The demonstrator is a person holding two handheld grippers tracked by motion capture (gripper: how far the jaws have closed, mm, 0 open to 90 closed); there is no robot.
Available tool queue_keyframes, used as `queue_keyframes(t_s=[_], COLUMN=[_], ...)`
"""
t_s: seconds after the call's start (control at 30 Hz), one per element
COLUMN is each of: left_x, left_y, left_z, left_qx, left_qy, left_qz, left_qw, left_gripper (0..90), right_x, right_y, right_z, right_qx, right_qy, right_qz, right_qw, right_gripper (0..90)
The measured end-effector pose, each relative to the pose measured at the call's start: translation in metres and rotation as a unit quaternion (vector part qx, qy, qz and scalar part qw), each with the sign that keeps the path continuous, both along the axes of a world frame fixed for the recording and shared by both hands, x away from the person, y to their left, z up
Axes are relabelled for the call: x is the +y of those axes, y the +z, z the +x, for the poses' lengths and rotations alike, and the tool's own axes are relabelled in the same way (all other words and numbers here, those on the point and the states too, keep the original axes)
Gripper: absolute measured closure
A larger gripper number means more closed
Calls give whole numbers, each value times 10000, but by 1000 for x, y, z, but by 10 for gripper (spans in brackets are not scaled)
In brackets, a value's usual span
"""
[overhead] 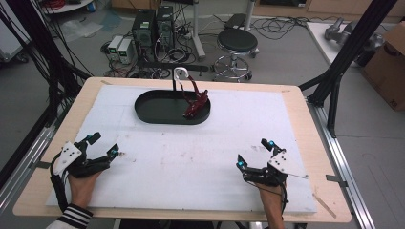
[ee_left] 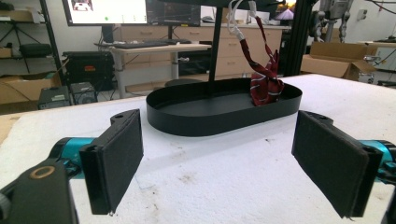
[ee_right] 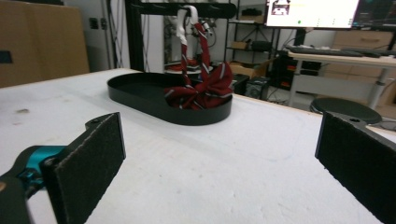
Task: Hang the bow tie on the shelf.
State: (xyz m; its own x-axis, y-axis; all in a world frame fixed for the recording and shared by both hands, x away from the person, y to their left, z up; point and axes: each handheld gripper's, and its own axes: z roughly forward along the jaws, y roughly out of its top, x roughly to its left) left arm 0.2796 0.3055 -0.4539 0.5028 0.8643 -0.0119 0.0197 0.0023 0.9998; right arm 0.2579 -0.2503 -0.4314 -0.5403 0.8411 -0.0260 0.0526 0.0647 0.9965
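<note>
A black oval tray (overhead: 148, 112) (ee_left: 196, 123) (ee_right: 135, 95) sits at the back middle of the white mat. A black post rises from it with a hook bar on top. A dark red striped tie (overhead: 196, 102) (ee_left: 264, 84) (ee_right: 201, 91) hangs from a white hanger (overhead: 180, 74) (ee_right: 183, 23) on that bar and piles into the tray's right end. My left gripper (overhead: 104, 145) (ee_left: 217, 163) rests open near the mat's front left, with nothing between its pads. My right gripper (overhead: 253, 152) (ee_right: 219, 168) rests open at the front right, jaws wide apart and empty.
The white mat (overhead: 191, 157) covers a wooden table (overhead: 296, 90). Beyond the table stand a black stool (overhead: 237, 40), computer towers (overhead: 153, 26) and cables on the floor. Black frame struts (overhead: 344, 57) rise at the right, with a cardboard box (overhead: 389, 62) beyond.
</note>
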Motion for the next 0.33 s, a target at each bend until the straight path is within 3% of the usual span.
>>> queue_keyframes(t_s=[0.07,0.13,0.23,0.33], left_x=[0,0,0,0], left_y=[0,0,0,0], left_z=[0,0,0,0], left_qx=[-3,-6,-9,-8], left_qy=[3,5,13,10], left_qz=[3,9,3,8], left_qw=[10000,10000,10000,10000], left_gripper=[169,168,169,168], right_x=[0,2,4,7], right_y=[-6,-10,-15,-19], right_z=[2,6,9,9], right_qx=[-7,151,173,202], right_qy=[-67,-122,-123,-193], right_qz=[-16,-77,32,-86], right_qw=[10000,9998,9998,9996], right_gripper=[4,4,4,5])
